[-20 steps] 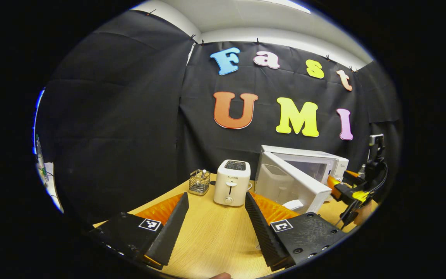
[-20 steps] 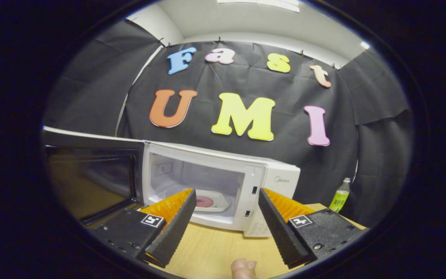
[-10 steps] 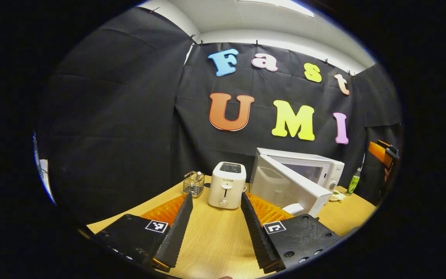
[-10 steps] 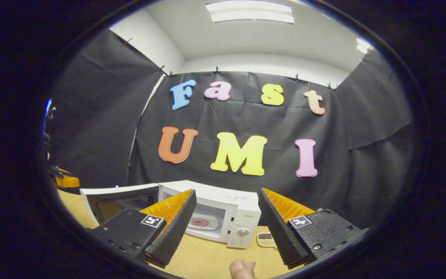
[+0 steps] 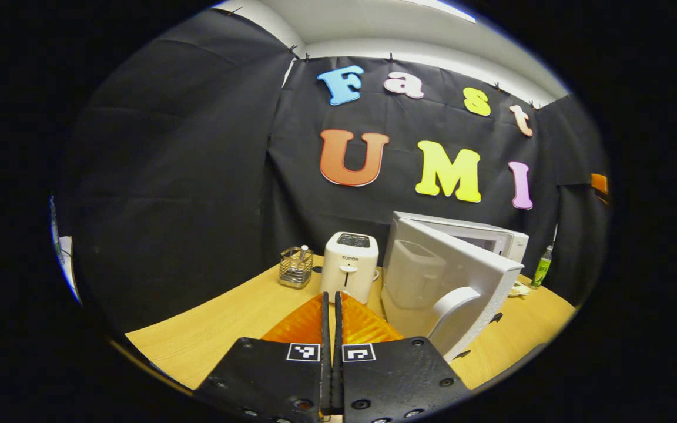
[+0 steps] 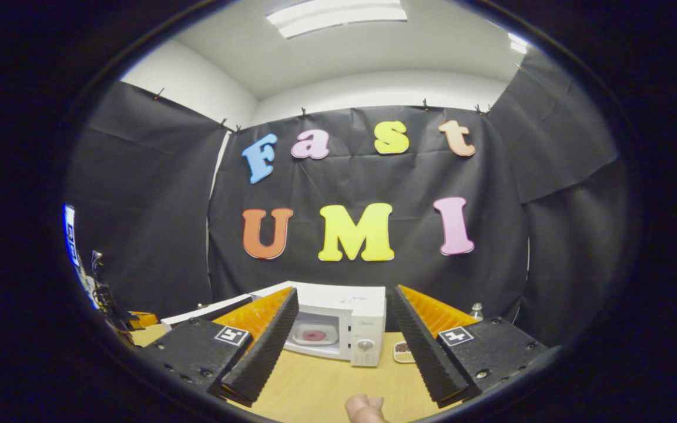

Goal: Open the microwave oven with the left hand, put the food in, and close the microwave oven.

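The left gripper [image 5: 331, 305] has its 2 fingers pressed together with nothing between them, low over the wooden table [image 5: 238, 317]. Just right of its tips stands the microwave oven [image 5: 468, 235] with its door [image 5: 432, 276] swung open toward the camera, handle [image 5: 453, 314] near the fingers but not touching. A white toaster [image 5: 349, 264] sits straight ahead. The right gripper [image 6: 341, 320] has its jaws spread wide and empty, well back from the oven [image 6: 344, 317]; between them, inside the open cavity, lies the plate of food [image 6: 314, 335].
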